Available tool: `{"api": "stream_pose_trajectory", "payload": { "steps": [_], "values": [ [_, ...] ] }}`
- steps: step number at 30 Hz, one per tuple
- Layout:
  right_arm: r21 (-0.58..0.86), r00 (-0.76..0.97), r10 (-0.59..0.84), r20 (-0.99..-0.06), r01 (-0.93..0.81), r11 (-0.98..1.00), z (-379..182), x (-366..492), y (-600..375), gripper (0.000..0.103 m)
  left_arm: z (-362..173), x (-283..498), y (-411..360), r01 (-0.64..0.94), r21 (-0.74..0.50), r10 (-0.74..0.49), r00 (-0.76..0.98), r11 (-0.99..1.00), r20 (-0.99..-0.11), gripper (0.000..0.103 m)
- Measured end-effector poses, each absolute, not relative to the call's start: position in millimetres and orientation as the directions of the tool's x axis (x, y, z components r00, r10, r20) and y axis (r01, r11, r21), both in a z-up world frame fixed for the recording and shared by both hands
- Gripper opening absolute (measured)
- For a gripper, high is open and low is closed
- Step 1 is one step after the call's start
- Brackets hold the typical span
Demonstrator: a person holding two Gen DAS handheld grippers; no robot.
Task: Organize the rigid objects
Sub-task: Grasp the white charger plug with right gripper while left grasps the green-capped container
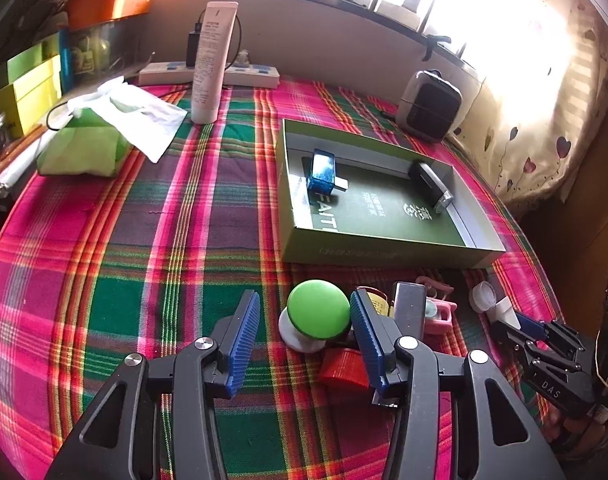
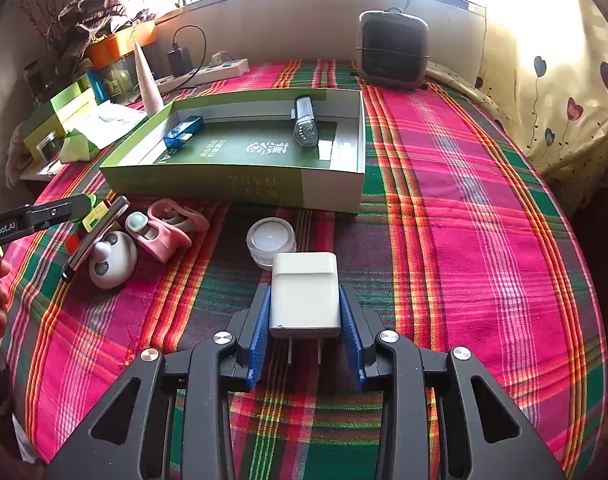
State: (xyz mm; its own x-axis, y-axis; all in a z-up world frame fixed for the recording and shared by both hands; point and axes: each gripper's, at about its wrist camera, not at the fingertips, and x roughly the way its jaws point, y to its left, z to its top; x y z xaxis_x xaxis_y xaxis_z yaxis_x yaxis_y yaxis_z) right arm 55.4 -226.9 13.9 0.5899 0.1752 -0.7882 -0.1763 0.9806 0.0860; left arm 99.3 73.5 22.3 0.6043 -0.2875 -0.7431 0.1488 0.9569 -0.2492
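A shallow green box [image 1: 384,254] [image 2: 232,184] lies on the plaid cloth, holding a blue USB adapter [image 1: 323,171] [image 2: 183,131] and a black-and-silver device [image 1: 430,184] [image 2: 305,121]. My left gripper [image 1: 304,312] is open around a green-topped white knob [image 1: 318,312]. A red cap [image 1: 344,368], a silver block [image 1: 409,312] and a pink case [image 1: 440,316] [image 2: 160,232] lie close by. My right gripper [image 2: 305,312] is shut on a white charger plug [image 2: 305,294], also visible in the left wrist view [image 1: 504,310]. A clear jar lid [image 2: 271,240] sits just beyond.
A tall white tube [image 1: 212,64], a power strip [image 1: 240,74], a green tissue pack [image 1: 84,144] and stacked boxes [image 1: 28,88] stand at the back left. A small grey heater [image 2: 392,50] stands at the back. A panda figure [image 2: 112,260] lies left of the pink case.
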Motion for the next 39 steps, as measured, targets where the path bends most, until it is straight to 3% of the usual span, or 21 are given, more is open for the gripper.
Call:
{"api": "stream_pose_trajectory", "payload": {
  "steps": [16,31,39],
  "values": [
    [0.087,0.59,0.175,-0.788,-0.175,0.981,14.0,55.5,-226.5,0.035,21.2,103.9,76.7,0.114,-0.165,-0.2,0.629,0.98,-0.751,0.047],
    [0.085,0.59,0.172,-0.789,-0.172,0.981,13.6,55.6,-226.6,0.035,18.1,105.7,77.5,0.098,-0.163,-0.188,0.632,0.982,-0.752,0.046],
    [0.085,0.59,0.172,-0.789,-0.172,0.981,13.5,55.5,-226.7,0.035,17.6,105.6,76.1,0.11,-0.155,-0.189,0.634,0.982,-0.75,0.033]
  ]
}}
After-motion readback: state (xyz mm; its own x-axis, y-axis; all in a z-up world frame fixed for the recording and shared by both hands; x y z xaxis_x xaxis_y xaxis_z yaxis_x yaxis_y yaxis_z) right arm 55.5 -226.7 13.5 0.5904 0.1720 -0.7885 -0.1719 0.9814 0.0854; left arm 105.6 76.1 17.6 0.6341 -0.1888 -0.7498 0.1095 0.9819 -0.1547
